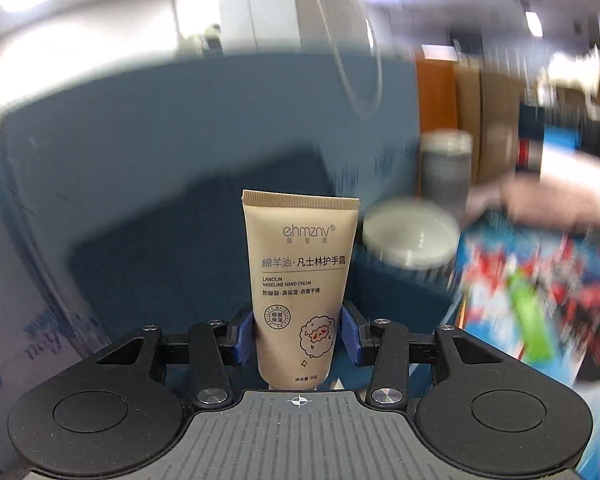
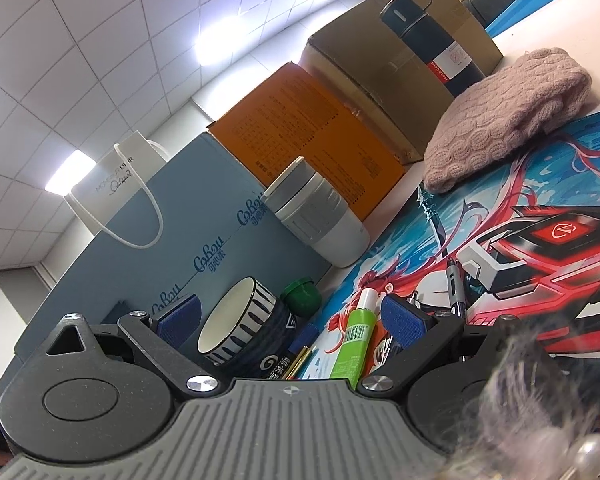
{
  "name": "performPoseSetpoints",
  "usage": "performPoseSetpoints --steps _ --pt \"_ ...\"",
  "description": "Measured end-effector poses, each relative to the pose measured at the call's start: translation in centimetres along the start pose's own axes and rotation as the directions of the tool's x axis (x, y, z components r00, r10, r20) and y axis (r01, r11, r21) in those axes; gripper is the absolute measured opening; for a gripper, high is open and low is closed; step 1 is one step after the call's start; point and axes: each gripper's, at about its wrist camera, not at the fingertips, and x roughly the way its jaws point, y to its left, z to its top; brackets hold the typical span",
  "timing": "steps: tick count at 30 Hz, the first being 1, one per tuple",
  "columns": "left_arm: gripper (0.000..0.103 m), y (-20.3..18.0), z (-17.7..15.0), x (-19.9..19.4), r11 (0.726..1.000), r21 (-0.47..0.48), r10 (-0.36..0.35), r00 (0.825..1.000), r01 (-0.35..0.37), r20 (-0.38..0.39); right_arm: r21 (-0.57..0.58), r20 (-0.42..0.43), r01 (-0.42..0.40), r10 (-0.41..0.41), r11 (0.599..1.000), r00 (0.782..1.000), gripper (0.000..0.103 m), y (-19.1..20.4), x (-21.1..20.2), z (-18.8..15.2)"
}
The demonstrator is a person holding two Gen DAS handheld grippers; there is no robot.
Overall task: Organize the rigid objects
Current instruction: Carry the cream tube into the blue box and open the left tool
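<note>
Hand cream tube (image 1: 300, 280), clamped in left hand-held gripper (image 1: 298, 334), stands above blue box (image 1: 180, 184).

The hand cream tube (image 1: 300, 280) looked smooth, matt plastic. Behind the glossy printed mat (image 2: 540, 200), the pink knit (image 2: 504, 120) was rough cloth beside matt cardboard boxes (image 2: 380, 80).

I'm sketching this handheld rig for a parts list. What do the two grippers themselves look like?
Both match: the left gripper and right gripper have matte black linkage arms with silver screws, round black discs at either side, and blue textured pads on the fingers. A grey ribbed plate with a small white crosshair mark sits at the base. No cables show. A fuzzy grey sleeve with a pearl bead edges the right view.
</note>
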Motion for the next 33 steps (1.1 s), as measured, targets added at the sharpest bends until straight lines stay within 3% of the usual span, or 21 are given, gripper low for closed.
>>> performPoseSetpoints --steps 4,7,16,17,21,24,27,30,33 --pt "0.042 0.1 -0.1 2.9 0.996 0.061 -0.057 0.991 0.065 -0.122 -0.005 -0.007 0.0 0.0 1.0 1.0 0.097 0.1 0.1 -0.1" --pt "0.042 0.6 0.5 4.5 0.991 0.042 -0.118 0.971 0.129 -0.208 -0.006 -0.012 0.001 -0.001 1.0 1.0 0.097 0.0 0.2 -0.1" --pt "0.039 2.1 0.2 6.2 0.968 -0.08 -0.251 0.931 0.238 -0.265 -0.003 -0.029 0.001 -0.001 1.0 1.0 0.097 -0.1 0.4 -0.2" --pt "0.044 2.2 0.2 6.2 0.969 -0.086 -0.246 0.934 0.231 -0.259 -0.002 -0.03 0.001 -0.001 1.0 1.0 0.097 -0.1 0.4 -0.2" --pt "0.045 2.3 0.0 5.7 0.966 -0.109 -0.255 0.94 0.236 -0.226 -0.003 -0.034 0.005 -0.005 1.0 0.999 0.097 -0.1 0.5 -0.2" --pt "0.06 2.1 0.0 4.9 0.972 -0.107 -0.228 0.955 0.211 -0.19 -0.003 -0.038 0.009 -0.009 1.0 0.999 0.097 -0.1 0.6 -0.2" --pt "0.06 2.3 0.0 4.1 0.975 -0.137 -0.194 0.968 0.173 -0.158 -0.002 -0.04 0.013 -0.013 1.0 0.999 0.097 -0.2 0.6 -0.2" --pt "0.062 2.6 -0.3 2.4 0.973 -0.185 -0.155 0.984 0.136 -0.093 -0.001 -0.041 0.021 -0.021 1.0 0.999 0.097 -0.2 0.7 -0.2" --pt "0.071 2.3 -0.6 0.1 0.966 -0.24 -0.1 0.995 0.095 -0.007 -0.001 -0.043 0.034 -0.034 0.999 0.998 0.097 -0.3 0.8 -0.2"
